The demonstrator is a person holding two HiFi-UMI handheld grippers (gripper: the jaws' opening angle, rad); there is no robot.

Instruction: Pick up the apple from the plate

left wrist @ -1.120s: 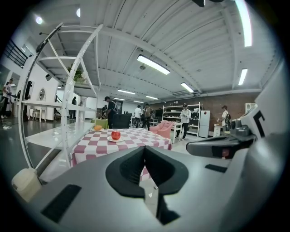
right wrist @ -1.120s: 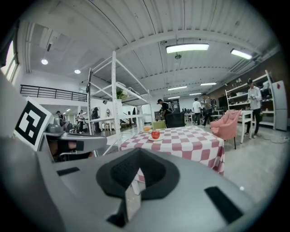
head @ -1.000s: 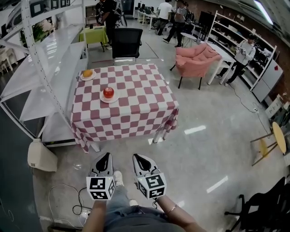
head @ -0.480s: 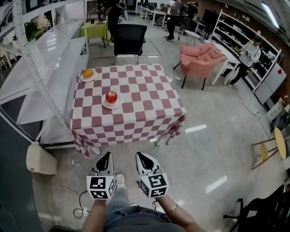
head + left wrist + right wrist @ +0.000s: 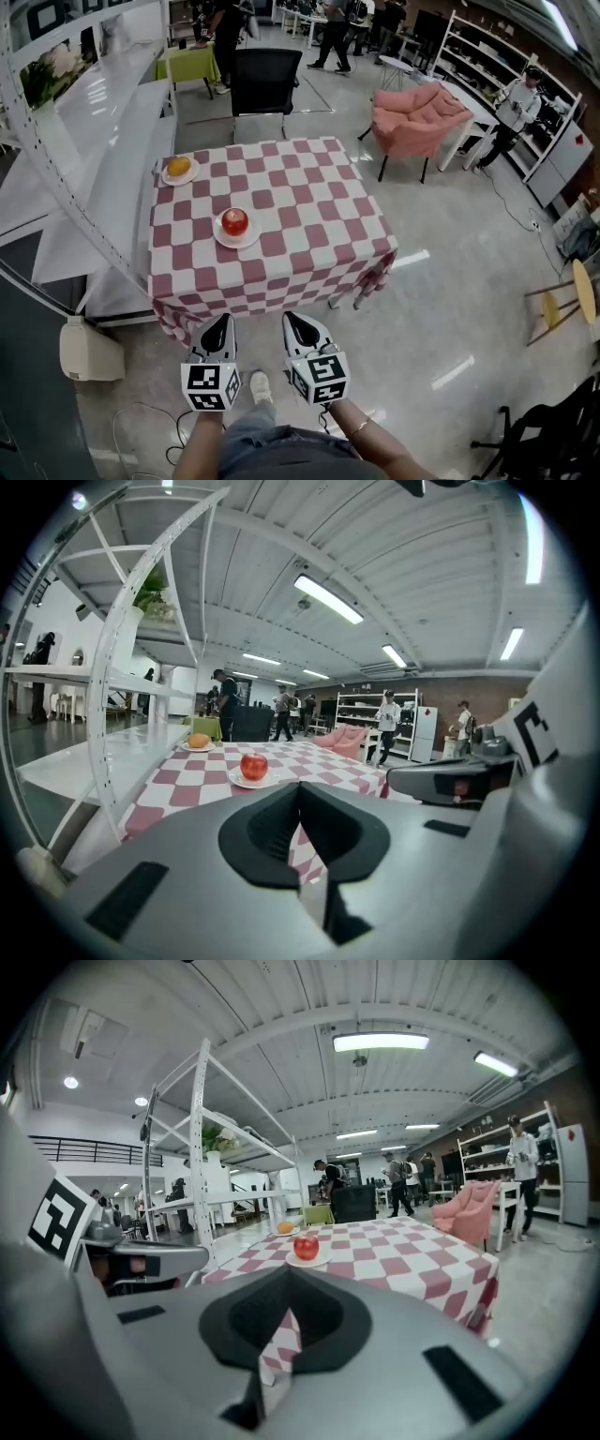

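Observation:
A red apple (image 5: 234, 221) rests on a small white plate (image 5: 223, 240) near the middle left of a table with a red-and-white checked cloth (image 5: 309, 225). The apple (image 5: 253, 765) shows ahead in the left gripper view, and the apple (image 5: 306, 1247) in the right gripper view too. My left gripper (image 5: 217, 327) and right gripper (image 5: 294, 323) are side by side just short of the table's near edge, pointing at it. Both have their jaws together with nothing between them.
An orange (image 5: 179, 167) lies on a second plate at the table's far left corner. A white shelf frame (image 5: 84, 169) stands left of the table, a black chair (image 5: 263, 84) behind it, a pink armchair (image 5: 417, 117) to the right. People stand at the back.
The table and apple have come closer in the head view; both grippers have advanced together toward the table's near edge, jaws unchanged.

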